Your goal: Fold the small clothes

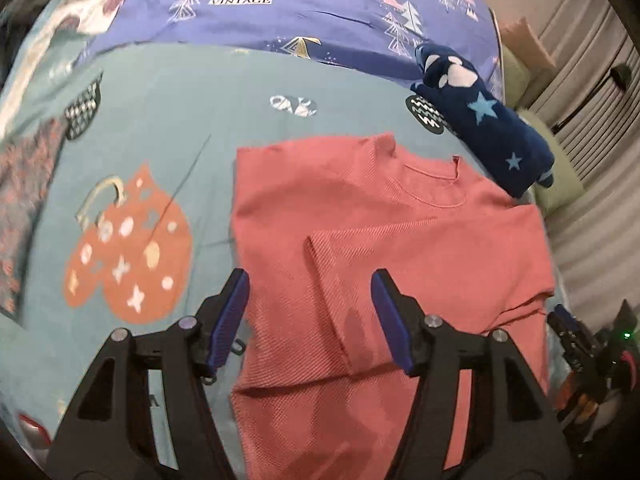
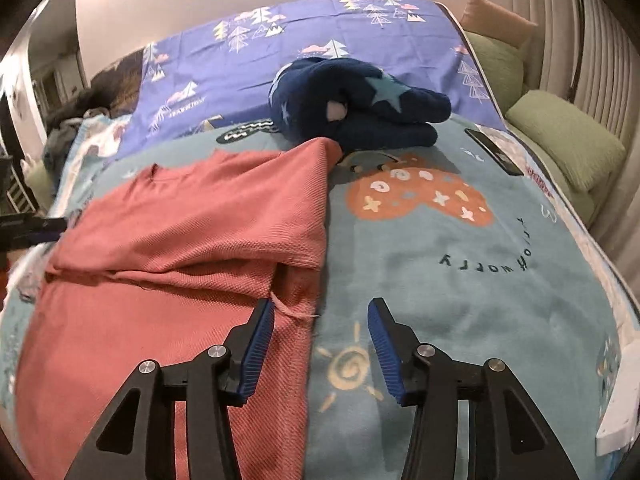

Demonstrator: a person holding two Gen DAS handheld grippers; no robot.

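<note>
Pink top (image 1: 400, 240) half-folded, right edge beside bare blanket (image 2: 460, 300)

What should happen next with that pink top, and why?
Probably the right hand-held gripper should close on the pink top at its near right edge. The jaws stand open with nothing pinched, one pad over the cloth, and the lower half lies unfolded.

Each view looks forward and steeply down along its own gripper's fingers onto the bed, close above it; the left wrist view hangs over the pink top (image 1: 360, 240), the right wrist view over that top's right edge and the teal blanket (image 2: 460, 280) beside it. Both share the pink top, the navy star-patterned bundle (image 1: 488, 128) beyond it and the purple sheet (image 2: 240, 68) behind.
</note>
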